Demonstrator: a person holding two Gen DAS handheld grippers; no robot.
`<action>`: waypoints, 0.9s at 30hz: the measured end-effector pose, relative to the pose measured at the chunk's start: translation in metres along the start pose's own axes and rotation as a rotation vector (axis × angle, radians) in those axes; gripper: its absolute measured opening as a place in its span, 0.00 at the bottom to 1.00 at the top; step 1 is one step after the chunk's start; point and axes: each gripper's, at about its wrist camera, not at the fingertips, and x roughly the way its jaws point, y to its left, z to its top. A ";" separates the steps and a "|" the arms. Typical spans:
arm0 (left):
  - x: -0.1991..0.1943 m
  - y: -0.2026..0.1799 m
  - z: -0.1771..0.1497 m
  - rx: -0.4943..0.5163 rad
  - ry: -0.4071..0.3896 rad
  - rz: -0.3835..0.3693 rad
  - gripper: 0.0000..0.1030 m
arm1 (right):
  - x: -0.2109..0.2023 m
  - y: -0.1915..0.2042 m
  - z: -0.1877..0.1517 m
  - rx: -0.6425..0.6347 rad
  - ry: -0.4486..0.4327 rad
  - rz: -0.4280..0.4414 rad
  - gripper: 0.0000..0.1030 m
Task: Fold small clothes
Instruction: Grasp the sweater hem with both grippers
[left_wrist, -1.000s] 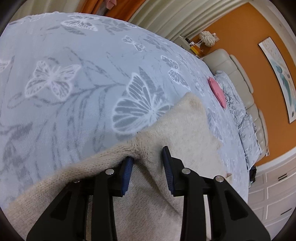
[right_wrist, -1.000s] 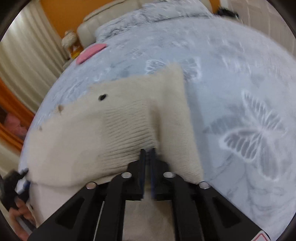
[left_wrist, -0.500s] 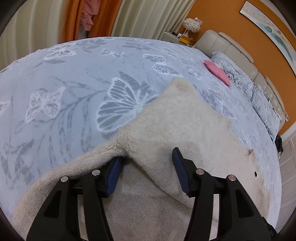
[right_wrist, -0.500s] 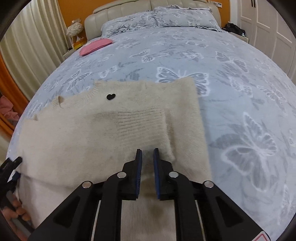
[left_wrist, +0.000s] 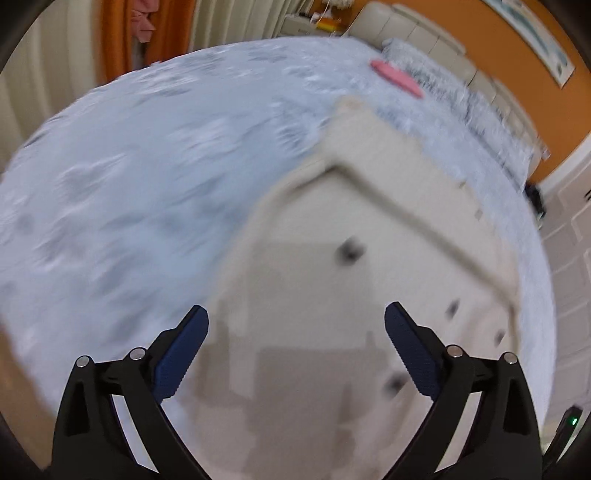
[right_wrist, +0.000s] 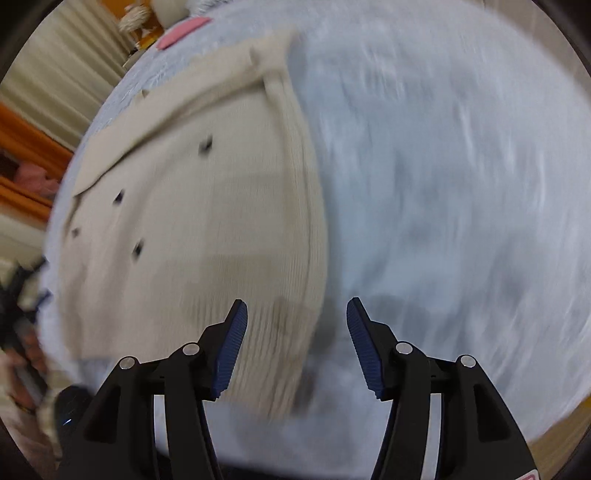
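Cardigan (left_wrist: 332, 229): cream-beige knit, ribbed at the edge, with small dark buttons (right_wrist: 205, 144). Bedspread (left_wrist: 140, 192): pale blue-grey with a blurred grey and white print. Flat item near the pillows (left_wrist: 397, 78): pink. Wall (left_wrist: 535, 96): orange. Headboard (left_wrist: 413, 27): cream. Curtains (left_wrist: 159, 37): orange beside off-white. Left gripper (left_wrist: 296, 325) and right gripper (right_wrist: 296, 317): black frames, blue ridged fingers (right_wrist: 231, 354), silver screws.

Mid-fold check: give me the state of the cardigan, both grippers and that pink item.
cream cardigan: flat on the bed, one side folded over, released.
left gripper: jaws opening, nothing pinched.
right gripper: jaws opening, above the cardigan's edge.
pink item: lying near the pillows, untouched.
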 end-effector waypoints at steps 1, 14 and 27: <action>-0.003 0.008 -0.007 -0.008 0.024 0.006 0.93 | 0.003 -0.003 -0.010 0.022 0.026 0.050 0.55; 0.026 0.021 -0.029 -0.039 0.323 -0.091 0.42 | 0.018 0.009 -0.024 0.113 0.081 0.138 0.10; -0.082 0.017 -0.038 0.083 0.180 -0.173 0.07 | -0.103 0.062 -0.070 -0.178 -0.229 -0.102 0.07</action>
